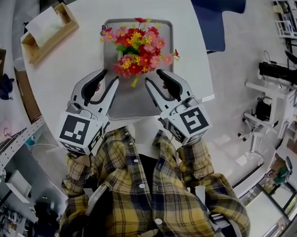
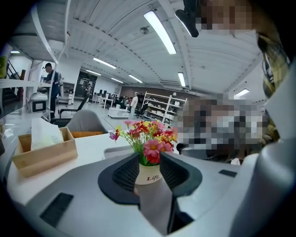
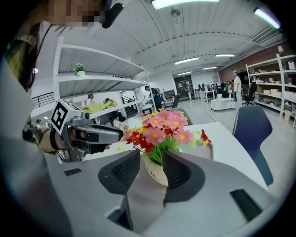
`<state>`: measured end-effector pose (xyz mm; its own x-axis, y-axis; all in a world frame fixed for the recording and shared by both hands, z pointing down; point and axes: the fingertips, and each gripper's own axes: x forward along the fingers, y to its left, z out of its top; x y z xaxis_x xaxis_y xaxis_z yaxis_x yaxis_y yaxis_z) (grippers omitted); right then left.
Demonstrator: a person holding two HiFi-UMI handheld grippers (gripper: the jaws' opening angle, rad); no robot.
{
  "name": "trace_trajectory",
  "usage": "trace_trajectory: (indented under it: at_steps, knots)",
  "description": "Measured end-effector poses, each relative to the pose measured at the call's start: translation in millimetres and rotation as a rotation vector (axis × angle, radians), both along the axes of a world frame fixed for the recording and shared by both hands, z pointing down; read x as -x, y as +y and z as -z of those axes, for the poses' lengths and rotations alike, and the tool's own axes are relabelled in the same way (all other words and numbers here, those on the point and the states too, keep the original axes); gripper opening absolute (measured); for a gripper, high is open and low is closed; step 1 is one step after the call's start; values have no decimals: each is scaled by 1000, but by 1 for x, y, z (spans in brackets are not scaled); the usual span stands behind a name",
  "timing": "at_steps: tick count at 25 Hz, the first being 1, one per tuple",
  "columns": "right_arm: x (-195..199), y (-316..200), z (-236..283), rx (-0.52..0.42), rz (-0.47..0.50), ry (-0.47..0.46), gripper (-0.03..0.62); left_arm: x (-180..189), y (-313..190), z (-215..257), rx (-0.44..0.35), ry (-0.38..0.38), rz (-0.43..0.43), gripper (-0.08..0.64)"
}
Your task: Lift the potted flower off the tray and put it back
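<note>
**Potted flower** (image 1: 136, 50) standing upright on the tray (image 1: 133, 105), toward its far half, on a white table (image 1: 83, 54). The small white pot (image 2: 149, 175) is judged light, rigid and smooth, hence liable to slip. The blooms (image 3: 175, 121) are soft and offer no hold. Best grasp: the pot wall below the foliage, pressed from opposite sides. Left gripper (image 1: 110, 77) and right gripper (image 1: 154, 76) approach from the near side. Each has its jaws apart, framing the pot without clamping it. Tissue box (image 1: 48, 29) sits well apart.
</note>
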<state>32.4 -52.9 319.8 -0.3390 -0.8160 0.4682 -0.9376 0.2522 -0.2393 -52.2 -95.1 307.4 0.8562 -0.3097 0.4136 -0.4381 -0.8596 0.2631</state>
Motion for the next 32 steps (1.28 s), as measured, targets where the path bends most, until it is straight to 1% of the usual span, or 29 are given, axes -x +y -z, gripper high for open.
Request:
trace_trajectory:
  at_steps: [2,5,9,11,15,19,23,25,29,32]
  knots:
    - [-4,-3,-10,6,4,1,140,-4,-2,-9,-7,-12,-19,124]
    - [-11,-6,-27,20,5,15,171,-9,-3,-23,-9,-35,-53,152]
    - [-14,-12,-45,22,13,6,231,-13,-4,-44,9,-57,-103,201]
    - [-15,-14,-53,25,30,9,260,-15,-5,-55,-2,-81,-135,233]
    - [-18,-20,-64,27,52,4,302,-19,-8,-70,-23,-114,-176,258]
    - [-22,-25,-71,23,72,2,325,-24,-10,-78,-18,-108,-208,282]
    - [-22,-31,-77,12,99,-5,339,-28,-11,-85,-16,-115,-252,287]
    - [-22,-34,-77,19,114,-6,345,-29,-14,-88,-19,-118,-270,316]
    - [-21,-38,-78,-1,162,10,354,-34,-19,-92,-19,-113,-300,324]
    - [-17,-41,-79,1,208,13,363,-38,-20,-94,-22,-110,-331,324]
